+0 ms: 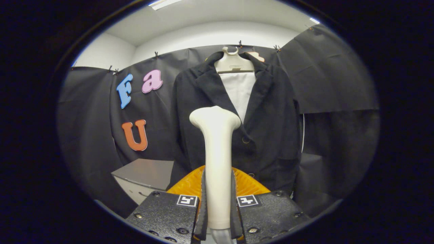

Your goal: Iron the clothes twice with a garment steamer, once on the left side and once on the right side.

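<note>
A cream-white garment steamer [217,152] stands upright between my fingers, its handle clamped by both pads [203,203] and its wide head rising toward the jacket. My gripper [218,206] is shut on that handle. Beyond the steamer hangs a black jacket [268,122] on a pale hanger [234,62], with a white lining or shirt [239,89] showing at the open collar. The steamer head sits in front of the jacket's left half, near the lapel; I cannot tell whether it touches the cloth. Orange finger parts [184,186] show behind the handle.
A grey box or cabinet [145,176] stands low to the left of the jacket. Black cloth walls close the booth on both sides and behind the jacket. A white ceiling shows above.
</note>
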`<state>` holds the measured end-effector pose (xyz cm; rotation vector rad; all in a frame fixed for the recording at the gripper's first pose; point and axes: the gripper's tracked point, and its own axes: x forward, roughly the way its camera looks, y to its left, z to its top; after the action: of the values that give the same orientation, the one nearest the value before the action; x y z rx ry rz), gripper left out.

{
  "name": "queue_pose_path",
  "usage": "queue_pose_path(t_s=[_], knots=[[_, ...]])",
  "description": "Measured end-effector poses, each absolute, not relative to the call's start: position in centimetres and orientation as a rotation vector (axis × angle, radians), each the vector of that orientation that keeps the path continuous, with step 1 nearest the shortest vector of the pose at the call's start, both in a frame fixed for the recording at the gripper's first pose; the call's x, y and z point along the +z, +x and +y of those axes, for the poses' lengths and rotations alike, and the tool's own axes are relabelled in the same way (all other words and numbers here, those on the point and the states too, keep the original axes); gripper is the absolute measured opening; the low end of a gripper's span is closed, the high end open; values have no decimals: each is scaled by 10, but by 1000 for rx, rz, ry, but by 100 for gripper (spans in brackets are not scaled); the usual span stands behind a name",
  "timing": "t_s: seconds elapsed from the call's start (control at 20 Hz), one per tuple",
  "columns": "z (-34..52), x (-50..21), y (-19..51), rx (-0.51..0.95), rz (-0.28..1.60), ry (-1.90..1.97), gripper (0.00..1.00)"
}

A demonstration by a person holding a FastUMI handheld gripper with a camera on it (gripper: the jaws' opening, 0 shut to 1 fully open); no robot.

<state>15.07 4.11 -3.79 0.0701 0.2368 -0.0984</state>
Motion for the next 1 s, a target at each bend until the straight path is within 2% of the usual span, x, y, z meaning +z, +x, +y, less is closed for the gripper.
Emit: queue_pose_path(t_s=[1.0], knots=[[14,-178,104,-143,540,165,29]])
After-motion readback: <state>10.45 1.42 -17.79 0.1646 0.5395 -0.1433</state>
